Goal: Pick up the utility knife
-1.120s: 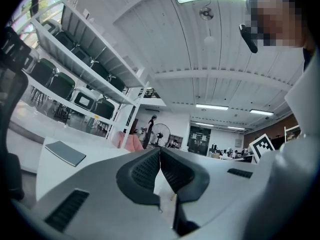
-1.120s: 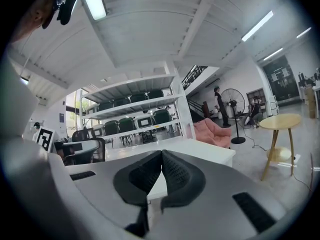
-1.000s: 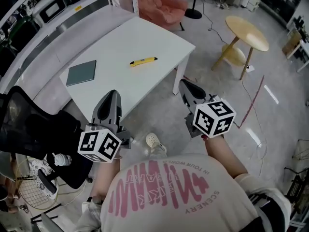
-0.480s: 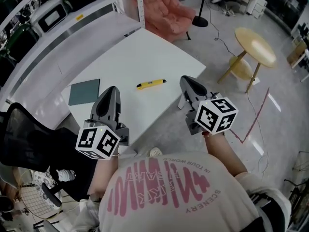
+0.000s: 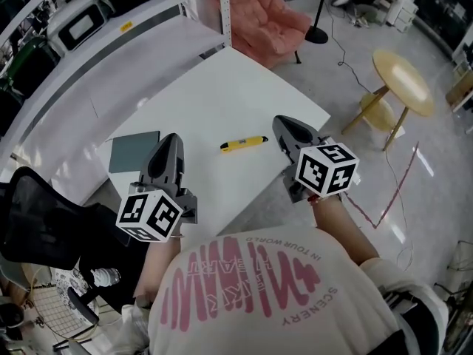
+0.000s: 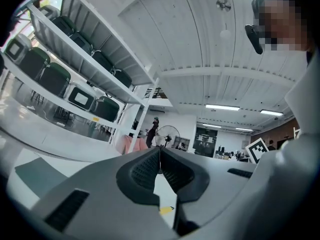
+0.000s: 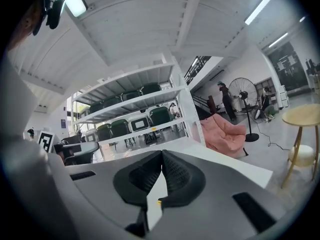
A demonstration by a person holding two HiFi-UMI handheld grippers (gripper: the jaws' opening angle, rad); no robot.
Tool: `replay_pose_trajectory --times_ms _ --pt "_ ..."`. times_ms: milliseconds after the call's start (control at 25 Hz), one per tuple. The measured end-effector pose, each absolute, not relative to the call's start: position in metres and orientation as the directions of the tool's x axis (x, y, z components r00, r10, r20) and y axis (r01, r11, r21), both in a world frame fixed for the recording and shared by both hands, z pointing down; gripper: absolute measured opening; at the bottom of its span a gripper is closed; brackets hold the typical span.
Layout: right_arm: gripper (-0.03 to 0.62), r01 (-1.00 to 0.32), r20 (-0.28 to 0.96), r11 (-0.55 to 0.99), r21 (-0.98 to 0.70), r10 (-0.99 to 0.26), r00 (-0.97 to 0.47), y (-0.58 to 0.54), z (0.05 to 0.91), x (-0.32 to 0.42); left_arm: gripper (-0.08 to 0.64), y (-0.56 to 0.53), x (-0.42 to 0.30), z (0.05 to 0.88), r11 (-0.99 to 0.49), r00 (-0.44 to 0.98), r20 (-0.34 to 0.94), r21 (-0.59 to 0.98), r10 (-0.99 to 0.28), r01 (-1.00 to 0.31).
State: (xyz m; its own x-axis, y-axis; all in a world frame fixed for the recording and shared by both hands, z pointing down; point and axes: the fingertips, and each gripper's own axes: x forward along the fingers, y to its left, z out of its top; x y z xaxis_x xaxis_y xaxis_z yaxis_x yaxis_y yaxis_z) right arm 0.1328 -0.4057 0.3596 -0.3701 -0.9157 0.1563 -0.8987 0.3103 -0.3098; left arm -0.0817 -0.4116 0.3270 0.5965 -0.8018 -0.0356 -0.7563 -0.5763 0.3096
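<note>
**Nearly at the knife, tongs not ready**

The utility knife (image 5: pixel 244 144) is closer to me than a second ago, because I have stepped up to the white table (image 5: pixel 222 80). It lies flat mid-table, between and just beyond my left gripper (image 5: pixel 171 139) and right gripper (image 5: pixel 281 123). Both have their jaws pressed together and hold nothing. If I arrive like this, I'd likely shove the slim knife towards the right edge.

- We take this for an open lab-style workspace: tall white shelving (image 7: pixel 145 96) holds rows of equipment cases (image 7: pixel 161 115).
- We also see a white table (image 5: pixel 244 87), pink beanbag (image 5: pixel 270 21) and standing fan (image 7: pixel 248 91).
</note>
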Motion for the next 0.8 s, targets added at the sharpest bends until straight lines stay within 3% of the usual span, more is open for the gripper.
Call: replay_pose_trajectory --times_ms 520,800 --pt "0.017 -0.888 0.306 0.315 -0.336 -0.855 -0.419 -0.479 0.425 0.116 0.025 -0.457 -0.122 0.369 -0.499 0.549 0.07 0.335 -0.833 -0.799" --pt "0.017 -0.837 0.433 0.377 -0.396 -0.727 -0.532 -0.514 0.483 0.111 0.025 -0.465 -0.133 0.392 -0.457 0.522 0.11 0.354 -0.846 -0.816"
